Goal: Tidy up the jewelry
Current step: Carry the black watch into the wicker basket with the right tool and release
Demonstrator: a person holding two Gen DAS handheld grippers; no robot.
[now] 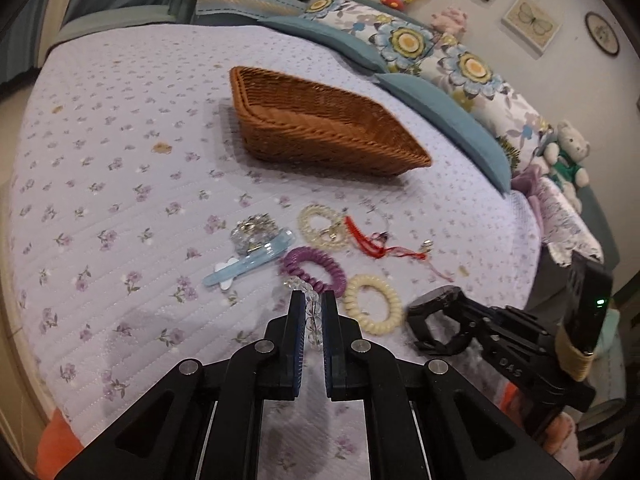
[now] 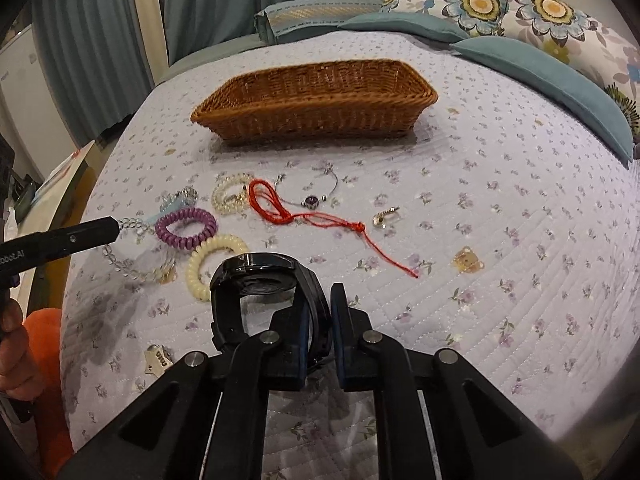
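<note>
A brown wicker basket [image 1: 320, 128] [image 2: 316, 100] stands on the lilac bedspread, with nothing visible inside it. My left gripper [image 1: 313, 300] is shut on a clear crystal bead bracelet [image 1: 312, 312] [image 2: 132, 268], whose loop hangs down to the bed. My right gripper [image 2: 320, 300] is shut on the strap of a black watch [image 2: 260, 280] [image 1: 436, 320], held just above the bed. In front lie a purple coil hair tie [image 1: 316, 268] [image 2: 186, 229], a cream coil tie [image 1: 372, 304] [image 2: 212, 260], a pearl bracelet [image 1: 322, 227] [image 2: 232, 192], a red cord [image 1: 368, 244] [image 2: 280, 208] and a blue hair clip [image 1: 248, 266].
A thin silver bracelet with a purple stone [image 2: 310, 199], a small gold charm [image 2: 384, 217], a bear-shaped charm [image 2: 467, 261] and a white star tag [image 2: 159, 360] lie on the bed. Blue and floral pillows [image 2: 540, 60] line the right side. The bed edge is at the left.
</note>
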